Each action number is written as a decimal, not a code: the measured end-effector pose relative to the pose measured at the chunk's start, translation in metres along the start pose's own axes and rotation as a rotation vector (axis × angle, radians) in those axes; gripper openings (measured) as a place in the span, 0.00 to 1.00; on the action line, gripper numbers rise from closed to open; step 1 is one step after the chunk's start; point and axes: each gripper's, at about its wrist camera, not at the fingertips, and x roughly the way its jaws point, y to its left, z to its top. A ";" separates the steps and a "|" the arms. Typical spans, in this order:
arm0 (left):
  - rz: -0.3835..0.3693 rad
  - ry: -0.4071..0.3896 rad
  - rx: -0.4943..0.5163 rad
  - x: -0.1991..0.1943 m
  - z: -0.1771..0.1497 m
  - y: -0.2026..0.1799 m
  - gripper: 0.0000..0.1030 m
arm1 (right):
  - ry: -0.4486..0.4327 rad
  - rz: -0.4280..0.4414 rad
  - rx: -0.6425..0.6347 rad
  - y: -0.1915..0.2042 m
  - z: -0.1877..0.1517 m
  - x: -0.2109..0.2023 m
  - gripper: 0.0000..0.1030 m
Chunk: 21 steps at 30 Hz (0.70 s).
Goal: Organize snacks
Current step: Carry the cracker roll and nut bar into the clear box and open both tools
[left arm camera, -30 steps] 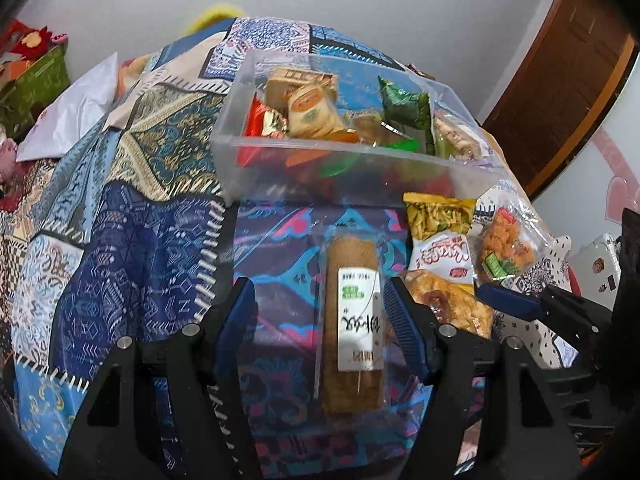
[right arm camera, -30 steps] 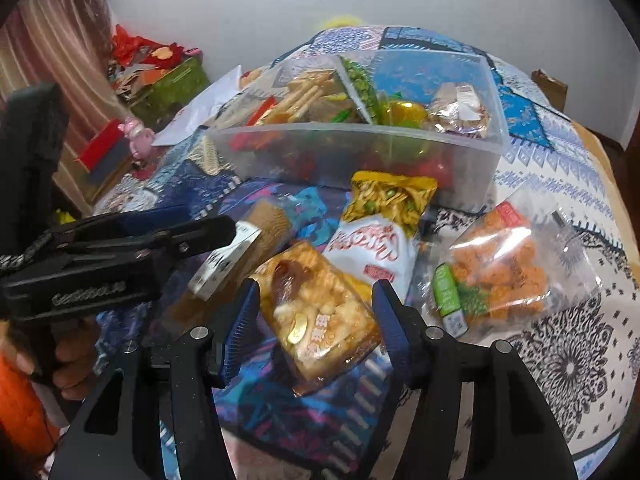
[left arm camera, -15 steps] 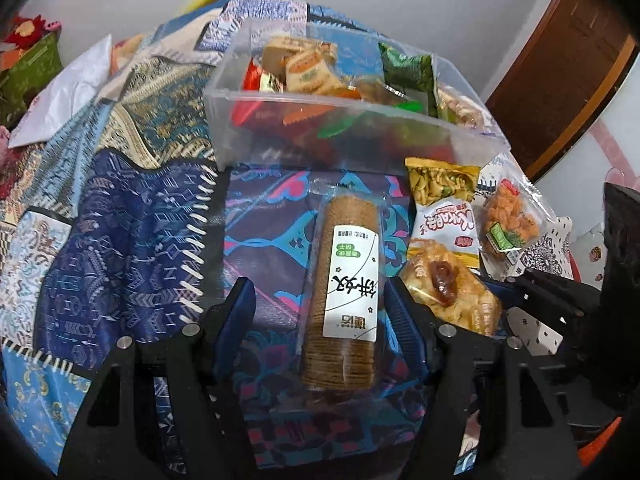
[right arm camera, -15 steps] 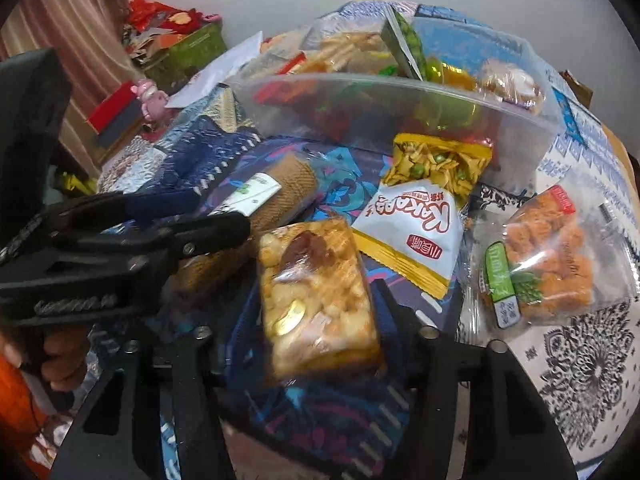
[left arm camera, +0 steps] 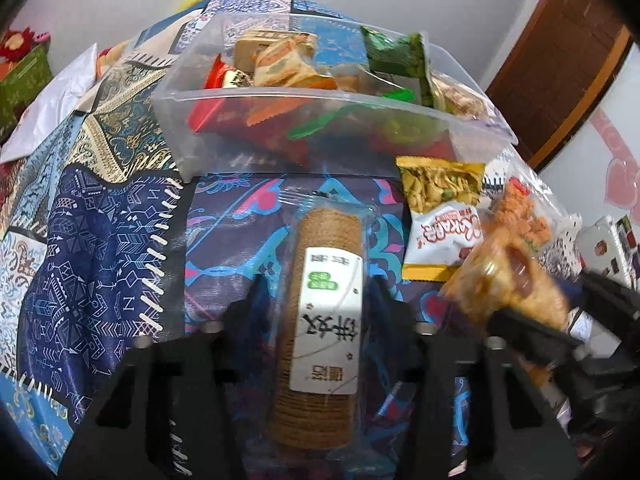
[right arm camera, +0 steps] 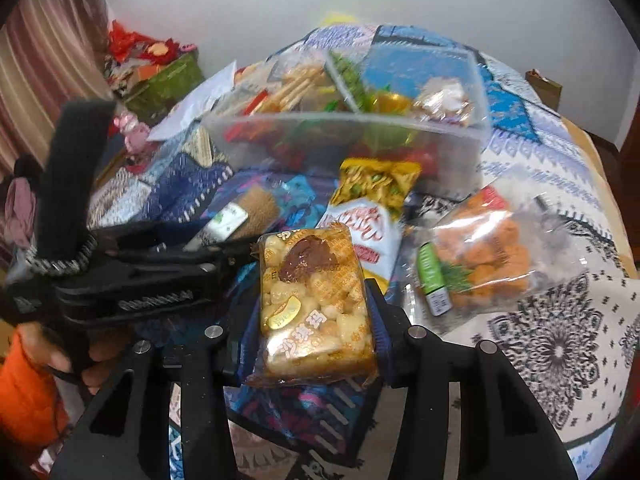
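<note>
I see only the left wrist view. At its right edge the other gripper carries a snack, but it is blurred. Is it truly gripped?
Observer: Yes. The right gripper has just been closing its jaws, and it presses both long sides of the nougat pack.
Operator: Who holds my gripper?
Observer: A hand with an orange sleeve grips the handle of the left gripper, whose jaws have just been closing around the cracker roll.
Operator: Is there something to the left that I miss?
Observer: A small pink toy figure, left of the clear bin in the right wrist view.
</note>
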 end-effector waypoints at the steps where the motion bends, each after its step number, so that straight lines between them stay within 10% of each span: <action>1: 0.000 -0.003 0.007 -0.001 -0.002 -0.002 0.36 | -0.011 -0.001 0.006 0.000 0.001 -0.003 0.42; 21: 0.006 -0.200 0.043 -0.078 0.024 -0.009 0.35 | -0.181 -0.041 0.073 -0.016 0.046 -0.036 0.42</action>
